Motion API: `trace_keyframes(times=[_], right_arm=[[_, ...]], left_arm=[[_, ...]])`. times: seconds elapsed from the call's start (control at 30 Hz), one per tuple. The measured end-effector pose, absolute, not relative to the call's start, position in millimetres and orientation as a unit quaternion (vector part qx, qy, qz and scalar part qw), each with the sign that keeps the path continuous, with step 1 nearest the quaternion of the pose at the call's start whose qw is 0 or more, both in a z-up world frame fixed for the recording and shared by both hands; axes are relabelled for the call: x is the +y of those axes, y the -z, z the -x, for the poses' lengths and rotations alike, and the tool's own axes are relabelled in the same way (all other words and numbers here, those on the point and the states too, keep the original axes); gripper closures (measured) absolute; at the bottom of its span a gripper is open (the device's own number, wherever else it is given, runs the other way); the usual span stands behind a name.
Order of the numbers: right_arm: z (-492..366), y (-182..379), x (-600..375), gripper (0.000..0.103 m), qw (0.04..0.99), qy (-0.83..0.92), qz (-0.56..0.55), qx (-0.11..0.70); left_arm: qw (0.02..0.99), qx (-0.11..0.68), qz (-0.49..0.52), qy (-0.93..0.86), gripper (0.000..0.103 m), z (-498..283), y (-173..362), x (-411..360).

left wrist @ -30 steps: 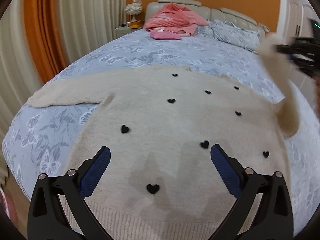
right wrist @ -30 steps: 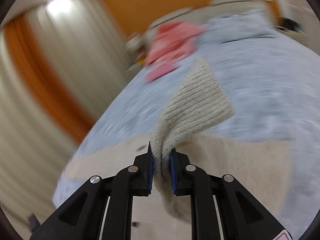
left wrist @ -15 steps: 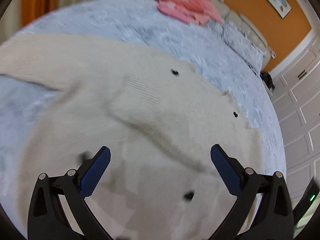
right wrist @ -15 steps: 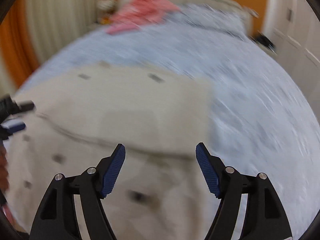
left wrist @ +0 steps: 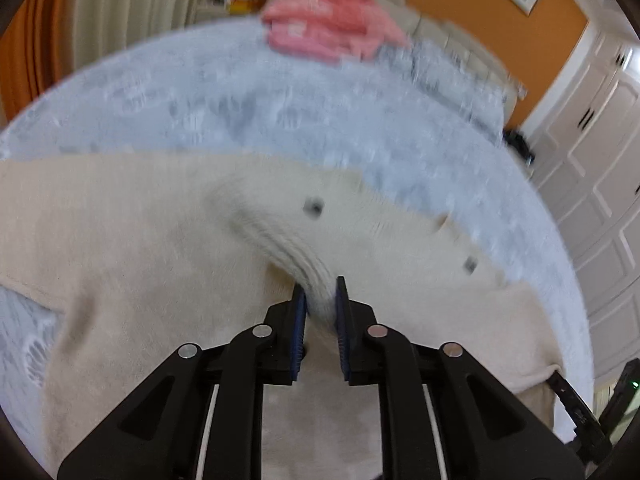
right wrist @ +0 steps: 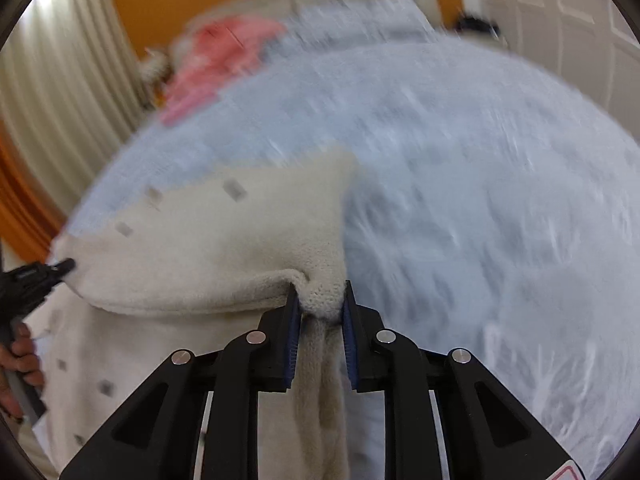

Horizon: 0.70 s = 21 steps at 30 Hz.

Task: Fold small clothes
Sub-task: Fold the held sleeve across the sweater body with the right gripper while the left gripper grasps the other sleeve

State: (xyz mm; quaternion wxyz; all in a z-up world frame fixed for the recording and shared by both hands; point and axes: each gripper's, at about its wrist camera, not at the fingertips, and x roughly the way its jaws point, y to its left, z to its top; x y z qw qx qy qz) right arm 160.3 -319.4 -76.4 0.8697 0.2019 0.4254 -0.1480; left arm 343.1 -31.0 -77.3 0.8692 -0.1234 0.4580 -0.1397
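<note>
A cream knit sweater (left wrist: 140,248) with small black hearts lies spread on the blue bedspread (left wrist: 280,120). One sleeve is folded across its body. My left gripper (left wrist: 319,292) is shut on the ribbed cuff (left wrist: 288,248) of that sleeve. In the right wrist view the sweater (right wrist: 208,248) is creased into a fold, and my right gripper (right wrist: 319,300) is shut on its right edge, pinching a bunched knit fold. The left gripper also shows at the left edge of the right wrist view (right wrist: 40,276), at the fold's other end.
A pile of pink clothes (left wrist: 332,32) lies near the headboard, also in the right wrist view (right wrist: 216,64). Curtains (left wrist: 120,12) hang on the left; white closet doors (left wrist: 600,152) stand on the right. The bedspread (right wrist: 480,200) stretches right of the sweater.
The right gripper let go of the sleeve, which now lies across the sweater. Both grippers were open half a second ago and have shut on the sweater.
</note>
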Motion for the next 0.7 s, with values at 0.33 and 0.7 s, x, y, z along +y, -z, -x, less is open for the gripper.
trace_keyframes(times=[0.33, 0.7], right_arm=[[-113.7, 53.2, -328.2, 0.083, 0.866, 0.176, -0.231, 0.407], [-51.8, 43.5, -246.2, 0.067, 0.858, 0.099, -0.212, 0.457]], left_arm=[[0.859, 0.450, 0.209, 0.126, 0.054, -314.0, 94.1, 16.9], [0.792, 0.350, 0.446, -0.227, 0.016, -292.5, 92.5, 350.4]])
